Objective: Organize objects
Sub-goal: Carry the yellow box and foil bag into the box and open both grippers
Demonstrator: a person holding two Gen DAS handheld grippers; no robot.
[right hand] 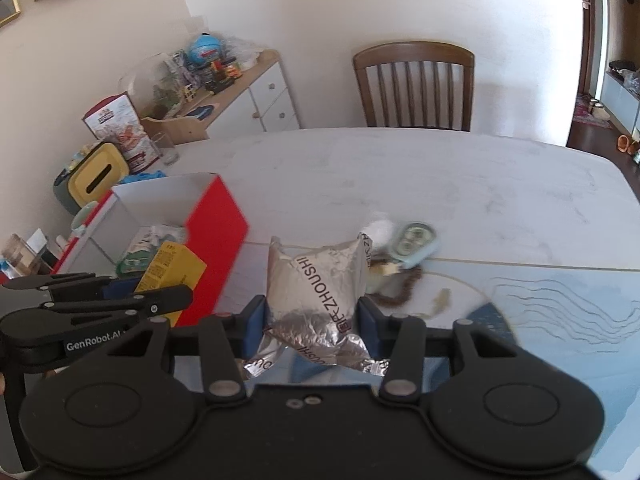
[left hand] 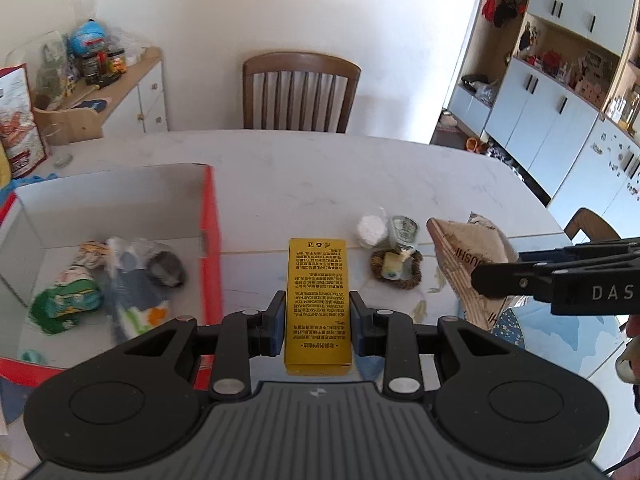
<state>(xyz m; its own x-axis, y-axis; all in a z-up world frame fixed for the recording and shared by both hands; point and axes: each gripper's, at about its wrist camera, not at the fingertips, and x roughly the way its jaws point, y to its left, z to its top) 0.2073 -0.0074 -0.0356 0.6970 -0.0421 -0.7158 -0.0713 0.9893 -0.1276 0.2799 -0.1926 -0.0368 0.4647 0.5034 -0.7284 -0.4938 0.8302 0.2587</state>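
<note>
Currently the left tool (left hand: 318, 322) is pinching a yellow carton (left hand: 318, 300), and the right tool (right hand: 312, 320) is pinching a foil pouch (right hand: 316, 296). The crinkly foil is probably risking slipping out. The tools are sitting side by side, so they are risking clashing at the red box (left hand: 210, 248) left of both.

Pale marble surface (left hand: 320, 168), brightly daylit. Behind it, a brown slat-backed wooden chair (left hand: 301, 92) against a plain cream wall (left hand: 280, 8). To the left, a cluttered white sideboard with wooden top (right hand: 256, 84). To the right, tall grey-blue cabinets with open wood shelves (left hand: 560, 80). Dark floor (right hand: 592, 136) beyond a doorway.

yellow box (left hand: 319, 300) and silver foil pouch (right hand: 320, 292) held aloft beside red-walled, white-lined carton (left hand: 210, 240), seemingly part-filled.
</note>
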